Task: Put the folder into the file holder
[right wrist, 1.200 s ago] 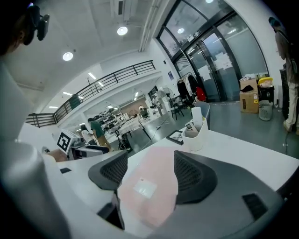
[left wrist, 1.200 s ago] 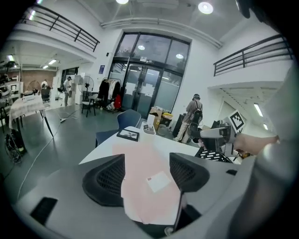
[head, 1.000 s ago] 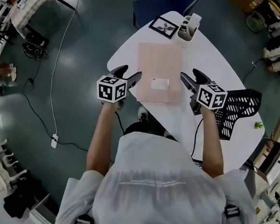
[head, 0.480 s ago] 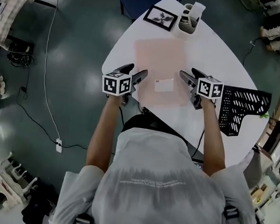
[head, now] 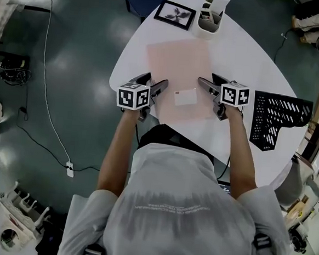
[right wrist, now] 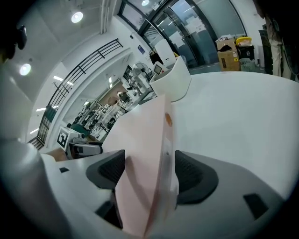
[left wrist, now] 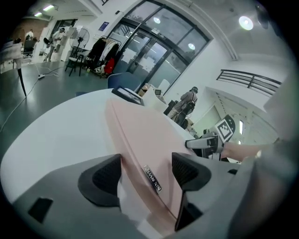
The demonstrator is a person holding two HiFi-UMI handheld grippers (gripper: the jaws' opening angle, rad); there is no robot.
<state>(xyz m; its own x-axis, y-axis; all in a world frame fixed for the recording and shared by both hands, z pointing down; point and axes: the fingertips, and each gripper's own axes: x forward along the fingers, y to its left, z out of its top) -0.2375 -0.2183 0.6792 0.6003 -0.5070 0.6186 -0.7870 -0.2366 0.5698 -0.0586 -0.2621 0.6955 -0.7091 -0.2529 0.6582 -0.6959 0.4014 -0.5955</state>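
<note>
A pale pink folder with a small white label lies on the white table. My left gripper is at the folder's near left edge, my right gripper at its near right edge. In the left gripper view the folder runs between the left gripper's pads with gaps on both sides. In the right gripper view the folder likewise passes between the right gripper's spread pads. Both sets of jaws have just been opening and neither presses on the folder. The black mesh file holder lies on the table to the right.
A white desk organizer and a framed picture stand at the table's far end beyond the folder. The table's near edge runs just under both grippers. Cables lie on the dark floor to the left.
Both grippers have come down and moved in to the folder's near side edges, their jaws a little wider. The folder has not shifted on the table.
</note>
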